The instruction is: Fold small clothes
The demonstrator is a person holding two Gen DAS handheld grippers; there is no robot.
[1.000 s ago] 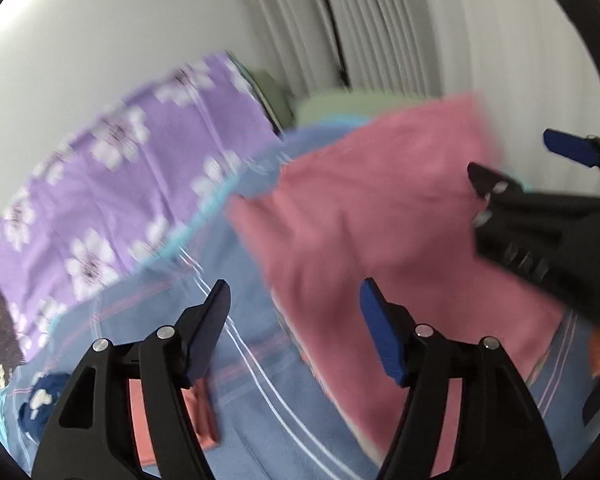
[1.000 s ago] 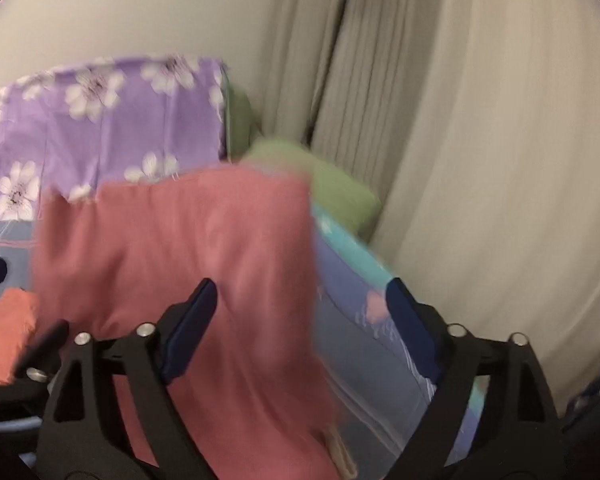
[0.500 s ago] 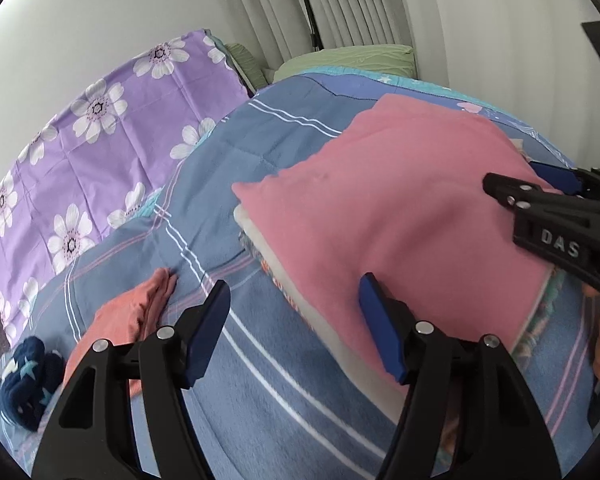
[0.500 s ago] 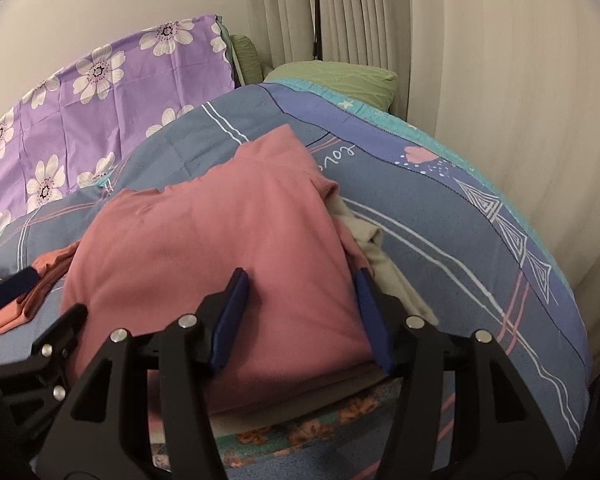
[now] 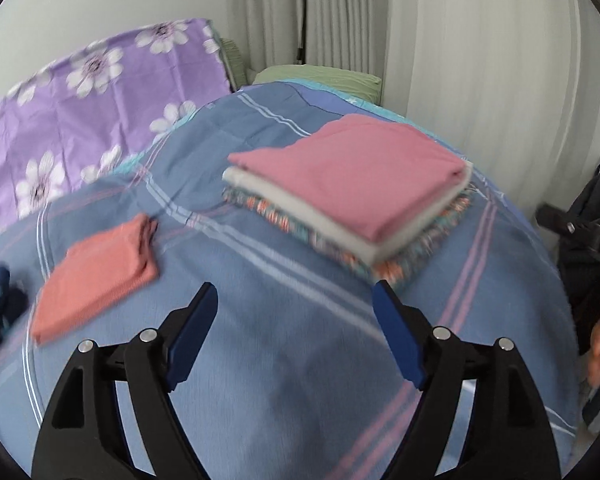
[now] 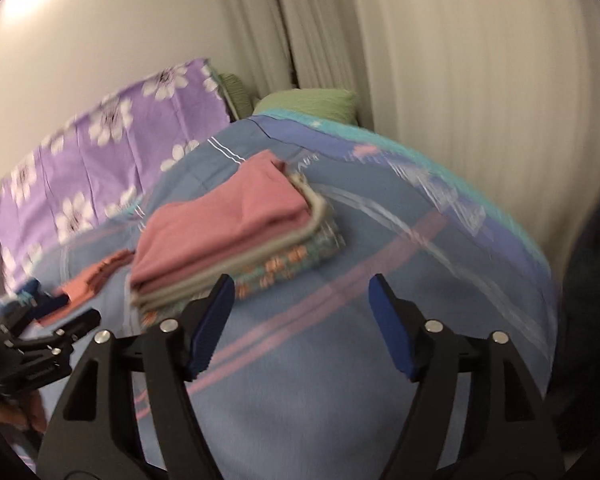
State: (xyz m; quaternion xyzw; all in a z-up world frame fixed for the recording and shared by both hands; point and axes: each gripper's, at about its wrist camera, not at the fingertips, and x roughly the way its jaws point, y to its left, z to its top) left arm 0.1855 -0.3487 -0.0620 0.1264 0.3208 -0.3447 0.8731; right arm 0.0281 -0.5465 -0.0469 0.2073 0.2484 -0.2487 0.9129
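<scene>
The folded pink garment (image 5: 352, 172) lies atop a stack of folded clothes (image 5: 380, 240) on the bed (image 5: 300, 360). Both the left claw (image 5: 292, 316) and the right claw (image 6: 300, 308) have just been opening, wide and empty, short of the stack.

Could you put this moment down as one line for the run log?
pink garment: folded, top of stack | orange garment: folded, apart | left claw: just opened, empty | right claw: just opened, empty
</scene>
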